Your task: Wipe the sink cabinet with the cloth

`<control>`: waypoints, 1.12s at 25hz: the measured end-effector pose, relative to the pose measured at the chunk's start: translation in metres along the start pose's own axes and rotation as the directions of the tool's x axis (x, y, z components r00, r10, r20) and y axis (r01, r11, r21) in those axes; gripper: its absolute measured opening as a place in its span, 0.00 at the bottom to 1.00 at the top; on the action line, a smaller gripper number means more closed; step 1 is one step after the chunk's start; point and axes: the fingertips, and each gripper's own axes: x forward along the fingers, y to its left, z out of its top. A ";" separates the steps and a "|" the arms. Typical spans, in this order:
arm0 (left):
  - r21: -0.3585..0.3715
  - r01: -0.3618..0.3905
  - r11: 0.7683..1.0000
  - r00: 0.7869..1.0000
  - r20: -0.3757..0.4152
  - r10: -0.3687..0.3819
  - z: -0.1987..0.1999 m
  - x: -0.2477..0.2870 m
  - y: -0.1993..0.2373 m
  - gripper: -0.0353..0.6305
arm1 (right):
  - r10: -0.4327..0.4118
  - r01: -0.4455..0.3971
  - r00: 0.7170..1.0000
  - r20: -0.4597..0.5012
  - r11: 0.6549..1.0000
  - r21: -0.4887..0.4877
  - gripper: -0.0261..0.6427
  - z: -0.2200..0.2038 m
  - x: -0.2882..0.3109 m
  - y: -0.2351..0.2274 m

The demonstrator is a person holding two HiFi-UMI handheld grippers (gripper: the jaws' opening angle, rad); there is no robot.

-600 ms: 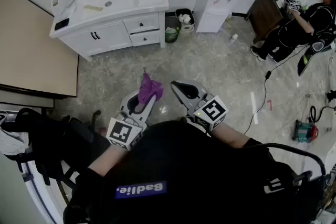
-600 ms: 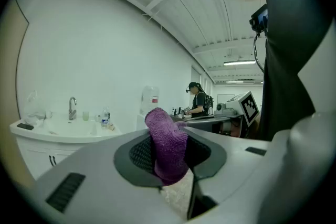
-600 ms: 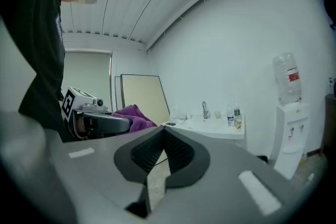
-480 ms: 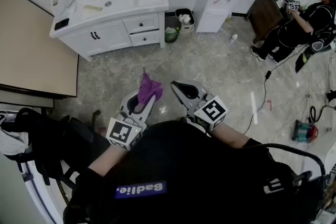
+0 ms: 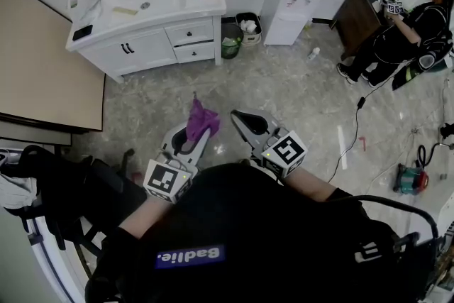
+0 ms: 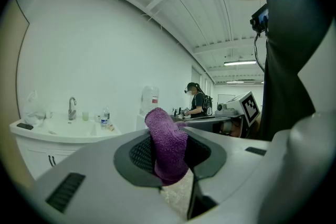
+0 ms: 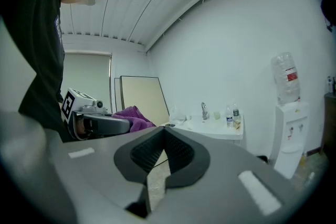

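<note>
Barely any change from half a second back: the view drifts a touch, so the sink cabinet point(image 5: 152, 46) sits slightly higher and further left in the head view, and both grippers hold the same pose. Left gripper point(image 5: 190, 140) is clamped on the cloth point(image 5: 201, 118). Right gripper point(image 5: 248, 123) has its jaws closed together with nothing between them. The cloth is purple terry, bunched into an upright wad that pokes up past the jaw tips; it looks soft and dry, though I can't confirm that. Step, as I read it: approach, with no wiping started yet. The cabinet is well apart, across open floor point(image 5: 284, 92). The next move calls for walking in and then pressing the cloth flat against the worktop point(image 5: 167, 0) or the drawer fronts. The wad likely needs spreading for decent contact.
</note>
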 end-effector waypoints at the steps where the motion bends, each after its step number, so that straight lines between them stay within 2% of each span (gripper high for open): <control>1: 0.002 -0.002 1.000 1.000 0.000 0.002 0.001 0.001 0.000 0.22 | -0.002 0.002 1.000 0.000 1.000 -0.003 0.04 0.000 -0.001 -0.002; 12: 0.021 -0.033 0.999 0.999 -0.022 0.034 0.010 0.031 -0.015 0.22 | -0.015 0.014 1.000 0.027 1.000 0.027 0.04 0.008 -0.023 -0.037; 18: 0.007 -0.103 0.995 0.994 -0.018 0.103 0.015 0.057 -0.020 0.22 | -0.001 -0.001 0.999 0.047 0.999 0.049 0.04 0.008 -0.042 -0.066; 22: 0.015 -0.116 0.993 0.993 -0.025 0.116 0.013 0.070 -0.026 0.22 | -0.002 -0.001 0.999 0.046 0.998 0.067 0.04 0.005 -0.050 -0.084; 28: 0.006 -0.122 0.993 0.992 -0.031 0.122 0.007 0.082 -0.006 0.22 | 0.001 -0.003 1.000 0.026 0.997 0.079 0.04 -0.002 -0.032 -0.102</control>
